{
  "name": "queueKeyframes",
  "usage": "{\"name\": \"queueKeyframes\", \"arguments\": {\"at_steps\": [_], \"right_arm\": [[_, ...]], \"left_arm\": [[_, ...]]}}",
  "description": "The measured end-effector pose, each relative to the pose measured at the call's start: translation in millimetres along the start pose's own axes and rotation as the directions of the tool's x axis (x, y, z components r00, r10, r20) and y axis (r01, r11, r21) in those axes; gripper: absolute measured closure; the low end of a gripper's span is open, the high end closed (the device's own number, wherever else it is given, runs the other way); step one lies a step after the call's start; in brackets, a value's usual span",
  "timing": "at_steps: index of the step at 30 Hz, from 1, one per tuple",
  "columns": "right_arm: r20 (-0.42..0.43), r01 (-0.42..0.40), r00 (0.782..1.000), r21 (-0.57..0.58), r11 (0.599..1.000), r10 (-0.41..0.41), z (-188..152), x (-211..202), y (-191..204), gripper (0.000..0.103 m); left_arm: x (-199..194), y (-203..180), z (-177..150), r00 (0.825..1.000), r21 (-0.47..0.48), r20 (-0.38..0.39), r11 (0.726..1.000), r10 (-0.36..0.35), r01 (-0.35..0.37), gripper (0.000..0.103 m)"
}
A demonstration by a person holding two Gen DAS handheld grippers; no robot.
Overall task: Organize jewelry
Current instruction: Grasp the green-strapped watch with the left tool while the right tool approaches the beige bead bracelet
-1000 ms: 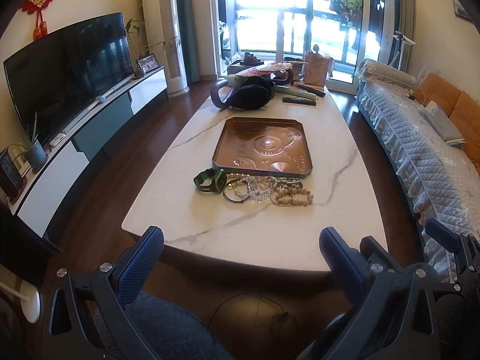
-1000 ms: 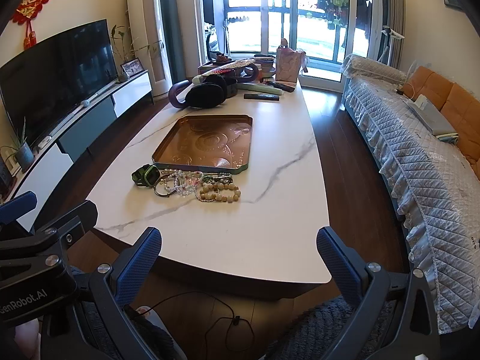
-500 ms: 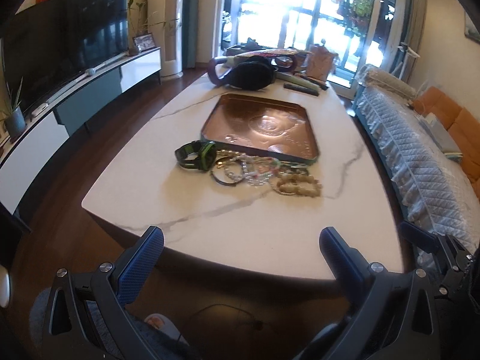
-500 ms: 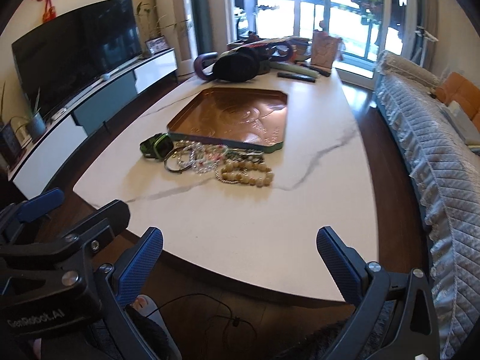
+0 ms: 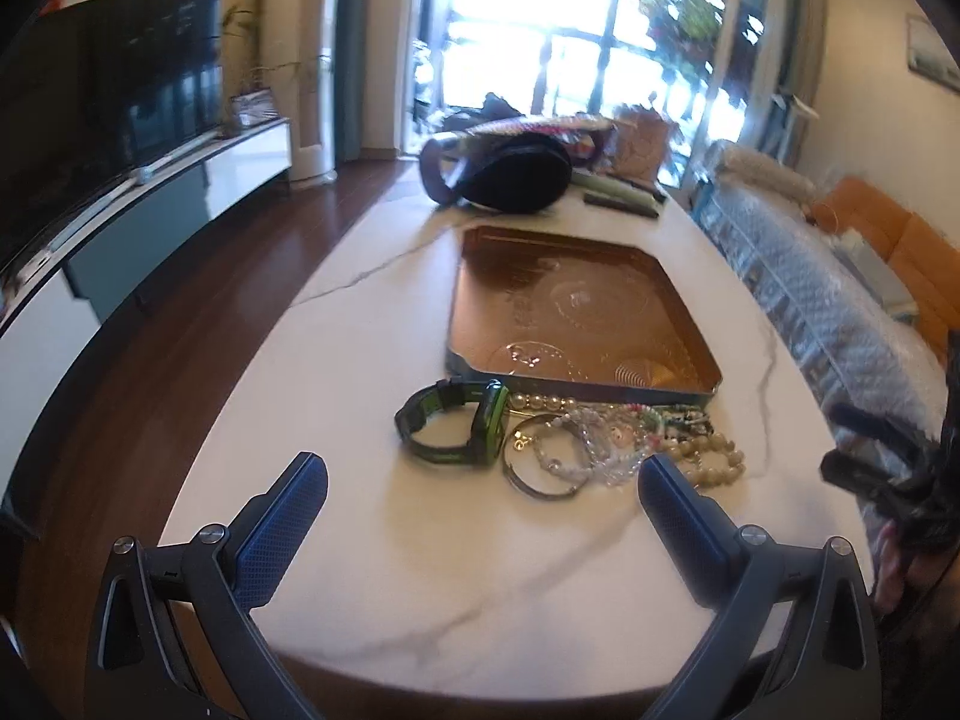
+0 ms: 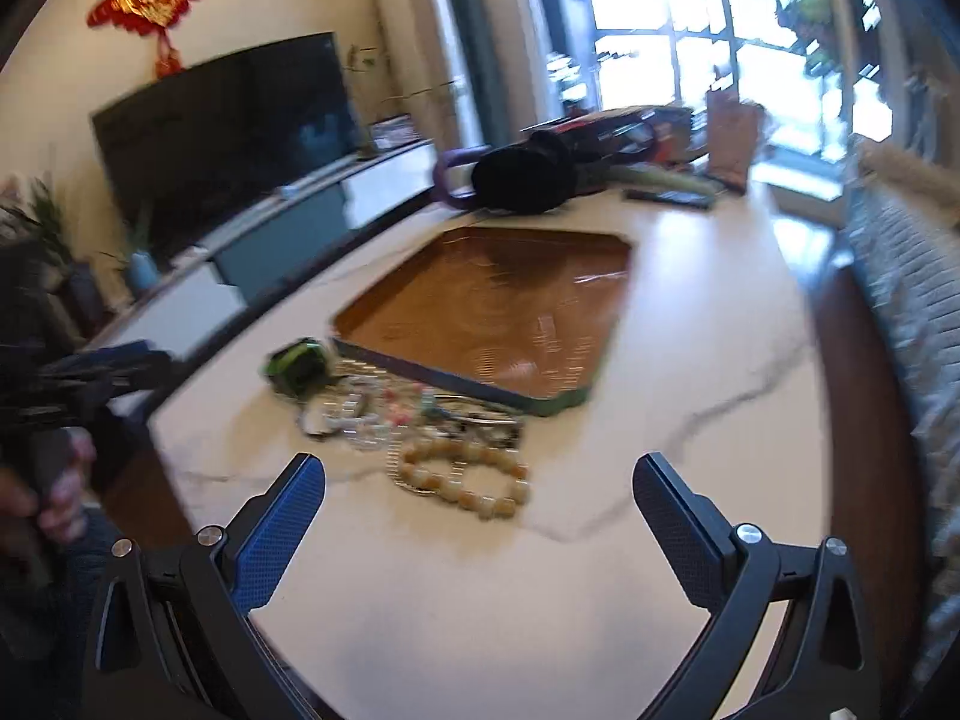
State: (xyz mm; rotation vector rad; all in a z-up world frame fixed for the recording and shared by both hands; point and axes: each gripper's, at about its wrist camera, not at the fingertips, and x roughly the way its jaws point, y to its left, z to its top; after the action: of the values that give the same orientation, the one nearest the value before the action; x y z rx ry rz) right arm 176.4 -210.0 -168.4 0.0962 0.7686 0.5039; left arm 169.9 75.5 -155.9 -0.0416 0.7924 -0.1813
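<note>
A heap of jewelry lies on the white marble table (image 5: 372, 546) just in front of an empty copper tray (image 5: 576, 312) (image 6: 498, 318). The heap holds a black and green watch (image 5: 456, 426) (image 6: 294, 366), a metal bangle (image 5: 540, 462), clear bead bracelets (image 5: 600, 438) (image 6: 360, 420) and a beige bead bracelet (image 5: 708, 456) (image 6: 468, 480). My left gripper (image 5: 480, 516) hangs open above the table, short of the watch. My right gripper (image 6: 477, 513) is open too, with the beige bracelet just beyond its fingertips. Neither holds anything.
A black bag (image 5: 510, 174) and remote controls (image 5: 618, 204) crowd the table's far end. A TV (image 5: 120, 114) on a low cabinet runs along the left. A covered sofa (image 5: 828, 300) lines the right. A hand (image 6: 54, 498) grips the left tool.
Both grippers have moved forward and down toward the jewelry heap, which now looks larger and closer. Both stay open. The right view is blurred by motion.
</note>
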Motion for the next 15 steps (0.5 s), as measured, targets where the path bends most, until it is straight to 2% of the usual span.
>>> {"name": "queueKeyframes", "arguments": {"at_steps": [1,3,4,5,6,7,8,10,13,15], "right_arm": [[-0.004,-0.011,1.0,-0.019,1.0,0.011,1.7,2.3,-2.1,0.0],[-0.018,0.054,0.998,-0.124,0.991,-0.057,4.5,16.0,-0.7,0.004],[-0.025,0.073,0.997,-0.157,0.985,-0.078,4.6,21.8,-0.7,0.007],[-0.039,0.087,0.995,-0.184,0.979,-0.096,3.8,31.0,-2.0,0.024],[-0.069,0.081,0.993,-0.176,0.981,-0.094,2.1,40.4,-7.4,0.051],[-0.113,0.048,0.991,-0.143,0.989,-0.065,-0.2,52.0,-14.3,0.064],[-0.15,0.024,0.988,-0.111,0.994,-0.041,-3.2,61.6,-20.7,0.082],[-0.169,0.05,0.983,-0.121,0.991,-0.07,-7.9,68.2,-25.0,0.085],[-0.166,0.051,0.983,-0.169,0.984,-0.079,-9.7,73.9,-20.2,0.084],[-0.19,0.027,0.98,-0.173,0.985,-0.06,-12.6,80.1,-20.9,0.085]], "left_arm": [[5.0,-2.0,3.0,1.0,0.032,-0.003,0.999,-0.011,0.011,0.004],[25.0,-8.7,7.7,1.0,0.12,-0.029,0.993,-0.011,0.014,0.024],[34.3,-11.1,7.9,0.999,0.145,-0.047,0.989,-0.011,0.017,0.029],[42.4,-11.1,7.5,0.998,0.152,-0.066,0.988,-0.026,0.035,0.036],[50.5,-9.6,7.3,0.995,0.142,-0.086,0.988,-0.044,0.056,0.042],[58.0,-5.2,7.0,0.992,0.119,-0.107,0.99,-0.067,0.08,0.044],[62.6,-3.1,6.7,0.988,0.102,-0.122,0.99,-0.09,0.102,0.046],[69.5,-0.8,7.9,0.987,0.094,-0.128,0.99,-0.097,0.11,0.047],[78.4,-2.2,11.2,0.991,0.138,-0.12,0.988,-0.053,0.07,0.05],[89.5,-0.7,10.6,0.987,0.134,-0.15,0.988,-0.051,0.072,0.079]]}}
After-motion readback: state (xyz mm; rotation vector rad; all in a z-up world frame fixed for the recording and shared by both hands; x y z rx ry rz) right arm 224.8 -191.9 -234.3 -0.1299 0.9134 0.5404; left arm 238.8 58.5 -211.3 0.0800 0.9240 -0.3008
